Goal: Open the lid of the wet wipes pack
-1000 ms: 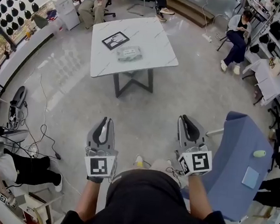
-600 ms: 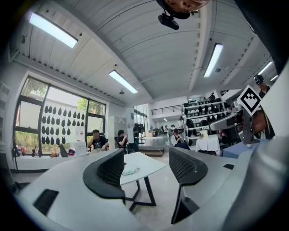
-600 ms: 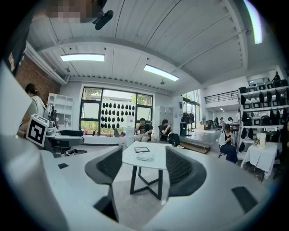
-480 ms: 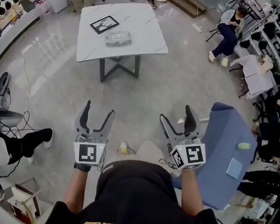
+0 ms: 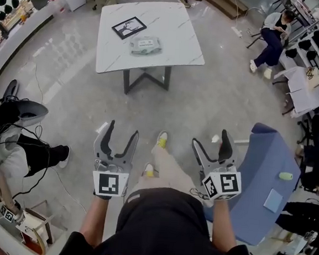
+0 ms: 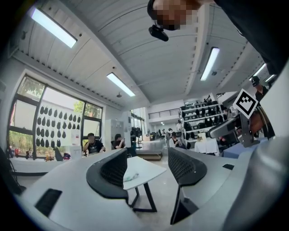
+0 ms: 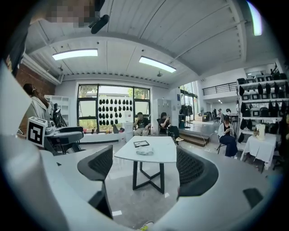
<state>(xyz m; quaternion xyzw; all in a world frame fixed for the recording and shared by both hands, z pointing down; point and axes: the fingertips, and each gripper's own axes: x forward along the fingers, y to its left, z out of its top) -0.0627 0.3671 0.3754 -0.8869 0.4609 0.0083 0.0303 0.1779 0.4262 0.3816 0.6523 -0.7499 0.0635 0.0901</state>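
The wet wipes pack [image 5: 145,45] lies flat on a white table [image 5: 173,36] far ahead across the floor, beside a black-framed card [image 5: 129,27]. The lid's state is too small to tell. My left gripper [image 5: 122,132] and right gripper [image 5: 211,142] are held level in front of the person's body, well short of the table. Both have just been opening and now stand open with nothing between their pads. In the left gripper view the pack [image 6: 131,177] shows past the left pad [image 6: 113,169]. In the right gripper view the pack [image 7: 144,150] sits on the table [image 7: 156,157] between the open jaws.
A blue upholstered seat [image 5: 266,172] stands close on the right. Cables, a stool and gear [image 5: 16,114] crowd the left. A seated person [image 5: 276,31] and shelves are at the far right; other people sit behind the table. Grey floor lies between me and the table.
Both grippers' jaws went from shut to wide open. The person has stepped forward, a shoe now showing between the grippers, and both grippers sit slightly lower in view.
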